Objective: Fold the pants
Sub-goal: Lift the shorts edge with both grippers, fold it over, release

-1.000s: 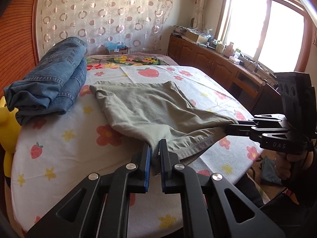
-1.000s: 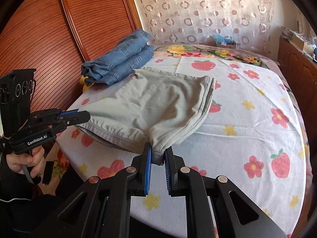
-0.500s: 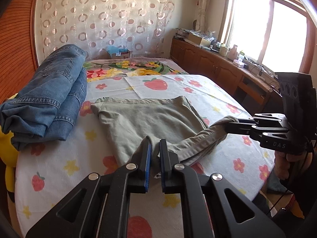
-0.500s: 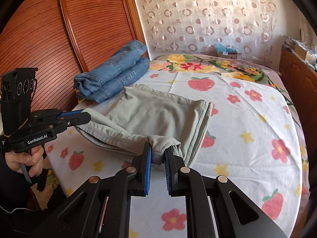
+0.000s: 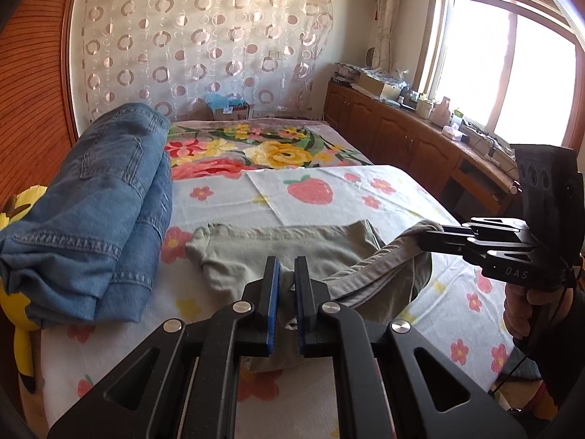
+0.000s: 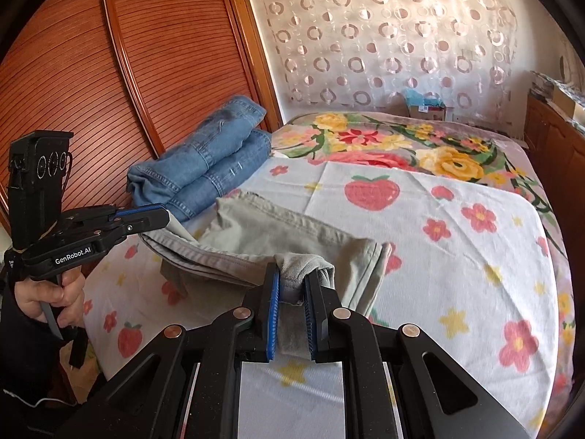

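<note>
Olive-green pants (image 5: 278, 252) lie on the bed, their near edge lifted and carried over the flat part. My left gripper (image 5: 287, 285) is shut on one corner of that edge; it shows at the left of the right wrist view (image 6: 161, 217). My right gripper (image 6: 292, 285) is shut on the other corner of the pants (image 6: 285, 230); it shows at the right of the left wrist view (image 5: 431, 234). The edge hangs slack between the two grippers, above the bed.
Folded blue jeans (image 5: 98, 201) are stacked to the left of the pants, also in the right wrist view (image 6: 204, 161). The bed carries a strawberry-print sheet (image 6: 457, 256) and a floral blanket (image 5: 256, 146). A wooden wardrobe (image 6: 109, 73) stands left, cabinets (image 5: 402, 139) right.
Both grippers have lifted the near edge of the pants and carried it forward over the rest, so the visible flat part has become shorter.
</note>
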A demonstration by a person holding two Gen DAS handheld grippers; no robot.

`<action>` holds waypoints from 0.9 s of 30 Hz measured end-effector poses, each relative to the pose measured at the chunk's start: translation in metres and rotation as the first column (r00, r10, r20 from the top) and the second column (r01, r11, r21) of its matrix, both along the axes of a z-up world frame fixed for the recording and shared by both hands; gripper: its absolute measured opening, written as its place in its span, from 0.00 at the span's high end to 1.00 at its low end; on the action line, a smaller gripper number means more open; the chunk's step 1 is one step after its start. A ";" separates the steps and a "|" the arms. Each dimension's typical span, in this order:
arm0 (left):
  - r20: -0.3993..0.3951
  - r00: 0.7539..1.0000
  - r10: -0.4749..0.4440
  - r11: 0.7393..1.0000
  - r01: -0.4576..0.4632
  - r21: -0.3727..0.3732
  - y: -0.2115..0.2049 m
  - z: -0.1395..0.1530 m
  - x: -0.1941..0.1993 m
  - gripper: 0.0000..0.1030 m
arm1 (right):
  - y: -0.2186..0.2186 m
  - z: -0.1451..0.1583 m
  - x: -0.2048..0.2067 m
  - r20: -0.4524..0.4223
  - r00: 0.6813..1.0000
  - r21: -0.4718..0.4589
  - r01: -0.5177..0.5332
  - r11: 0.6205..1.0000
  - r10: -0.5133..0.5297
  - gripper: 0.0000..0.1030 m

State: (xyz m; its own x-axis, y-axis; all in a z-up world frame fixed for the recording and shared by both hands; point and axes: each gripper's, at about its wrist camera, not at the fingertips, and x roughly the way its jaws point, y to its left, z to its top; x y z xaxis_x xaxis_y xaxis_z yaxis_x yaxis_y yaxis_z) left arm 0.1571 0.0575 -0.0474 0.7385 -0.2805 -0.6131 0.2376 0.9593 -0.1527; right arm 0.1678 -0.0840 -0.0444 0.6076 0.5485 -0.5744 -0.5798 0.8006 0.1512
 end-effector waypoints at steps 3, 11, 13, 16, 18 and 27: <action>0.005 1.000 0.002 1.000 -0.002 0.011 0.001 0.002 0.014 0.91 | 0.003 -0.002 0.014 -0.004 1.000 -0.003 0.000 1.000 0.000 0.88; -0.027 0.999 0.024 0.999 -0.023 0.032 0.007 -0.012 0.047 0.91 | 0.017 -0.013 0.051 -0.020 1.000 -0.028 0.000 1.000 -0.001 0.88; -0.034 0.999 0.031 0.999 -0.030 0.032 0.009 -0.015 0.054 0.91 | 0.021 -0.015 0.058 -0.027 1.000 -0.034 0.000 0.999 -0.001 0.88; -0.039 0.998 0.040 0.998 -0.038 0.041 0.012 -0.018 0.061 0.91 | 0.024 -0.020 0.067 -0.039 0.999 -0.044 0.002 0.999 -0.004 0.88; -0.046 0.998 0.037 0.998 -0.035 0.045 0.012 -0.020 0.065 0.91 | 0.025 -0.022 0.072 -0.046 0.999 -0.048 0.003 0.999 -0.006 0.88; -0.051 0.997 0.056 0.998 -0.054 0.043 0.016 -0.024 0.071 0.91 | 0.030 -0.034 0.091 -0.050 0.998 -0.089 0.037 0.995 -0.042 0.88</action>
State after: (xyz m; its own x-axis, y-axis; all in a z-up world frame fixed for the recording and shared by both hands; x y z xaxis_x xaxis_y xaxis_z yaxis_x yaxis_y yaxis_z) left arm 0.2284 0.0739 -0.0718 0.7186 -0.2135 -0.6619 0.1769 0.9765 -0.1230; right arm 0.2593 -0.0542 -0.0779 0.5961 0.4708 -0.6504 -0.5406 0.8342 0.1084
